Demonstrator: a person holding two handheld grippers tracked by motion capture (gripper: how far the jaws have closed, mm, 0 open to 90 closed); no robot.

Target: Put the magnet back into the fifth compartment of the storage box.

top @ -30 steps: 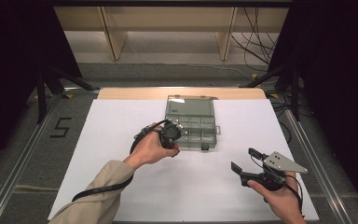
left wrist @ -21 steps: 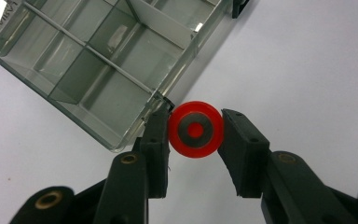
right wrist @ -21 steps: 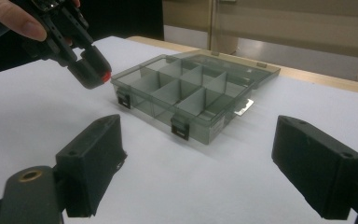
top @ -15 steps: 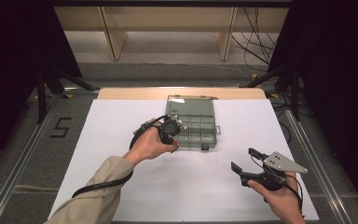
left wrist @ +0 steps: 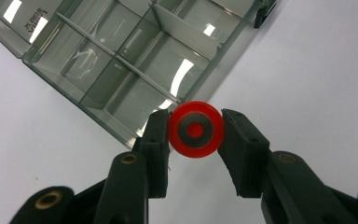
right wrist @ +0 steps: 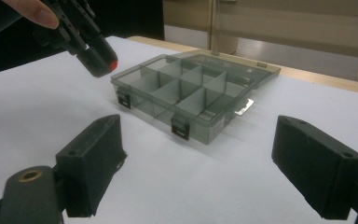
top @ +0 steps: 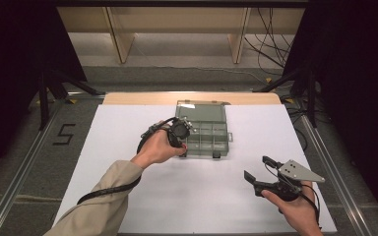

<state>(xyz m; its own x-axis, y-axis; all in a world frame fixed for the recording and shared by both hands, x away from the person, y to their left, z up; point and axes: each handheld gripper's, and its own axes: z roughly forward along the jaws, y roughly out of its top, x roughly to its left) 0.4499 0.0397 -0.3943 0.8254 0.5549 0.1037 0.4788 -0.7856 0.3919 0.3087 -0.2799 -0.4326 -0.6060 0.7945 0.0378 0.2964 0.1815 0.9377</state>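
A red round piece (left wrist: pixel 196 130) with a grey ring and red centre sits between the jaws of my left gripper (left wrist: pixel 196 119), which is shut on it. The left gripper (top: pixel 180 131) hangs over the left front corner of a smoky clear compartment box (top: pixel 211 133), lid open, compartments looking empty. In the right gripper view the left gripper (right wrist: pixel 94 55) points down beside the box (right wrist: pixel 186 91), a sliver of the red piece (right wrist: pixel 113 64) showing at its tip. My right gripper (top: pixel 262 173) rests low at the front right, jaws wide open (right wrist: pixel 209 163) with nothing between them.
The box lies on a white table cover (top: pixel 128 128); a wooden edge (top: pixel 142 97) runs behind it. Black stands and cables (top: pixel 275 44) are beyond the table on the floor. White surface lies open between the box and the right gripper.
The left gripper with the red piece has crept slightly away from the person, closer over the box's left front corner. The right gripper has not moved.
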